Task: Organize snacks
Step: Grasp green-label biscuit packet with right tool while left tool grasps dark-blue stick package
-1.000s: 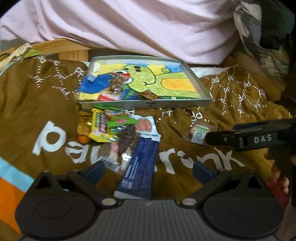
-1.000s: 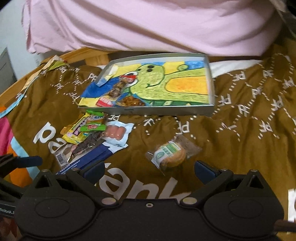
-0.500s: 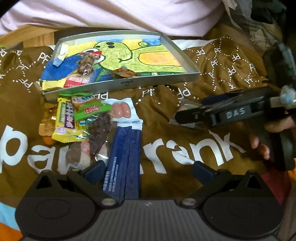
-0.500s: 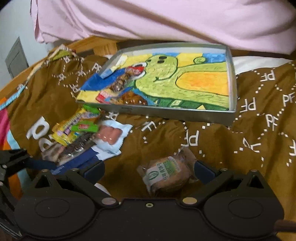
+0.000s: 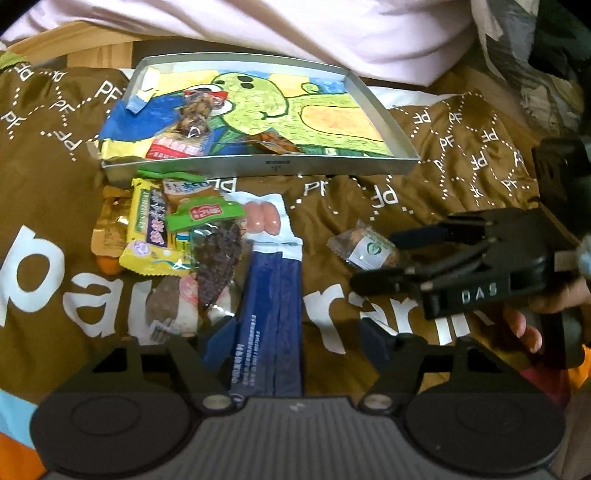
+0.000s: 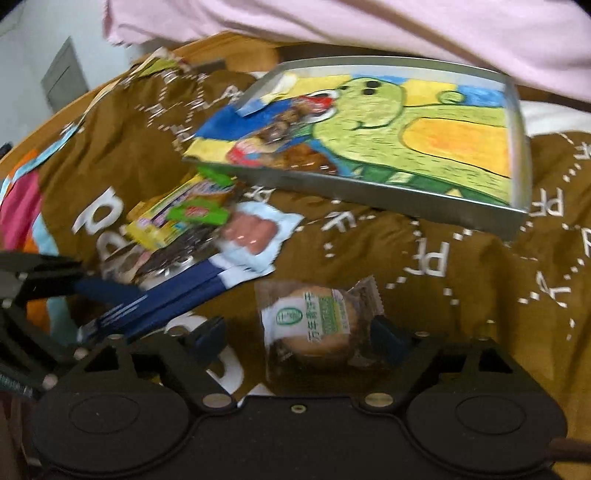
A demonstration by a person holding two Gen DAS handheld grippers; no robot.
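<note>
A brown printed blanket [image 5: 424,173] is spread under everything. At the far side a shallow metal tray [image 5: 258,164] with a green cartoon drawing inside is seen, already holding two snack packets [image 5: 184,129] at its left end. Just near of the tray's left corner a loose heap of snacks [image 5: 177,236] lies on the blanket; a long dark-blue packet [image 5: 269,325] reaches from that heap toward the near edge. In the left wrist view the left tongs [image 5: 295,336] are seen straddling this blue packet, jaws closing, the left pad beside its edge and the right pad apart from it; no grip is made out. The same view shows the right tongs [image 5: 384,258] from the side, held by a hand [image 5: 546,306], their tips either side of a small wrapped bun [image 5: 369,249] well right of the heap. The right wrist view, blurred, gives what the other cannot: the bun [image 6: 314,328] lies between the closing jaws, the right pad at the wrapper's edge, the left pad clear of it. There the left tongs [image 6: 88,295] appear at the left margin, on the blue packet [image 6: 173,302]. Pink cloth [image 6: 369,26] is seen beyond the tray.
</note>
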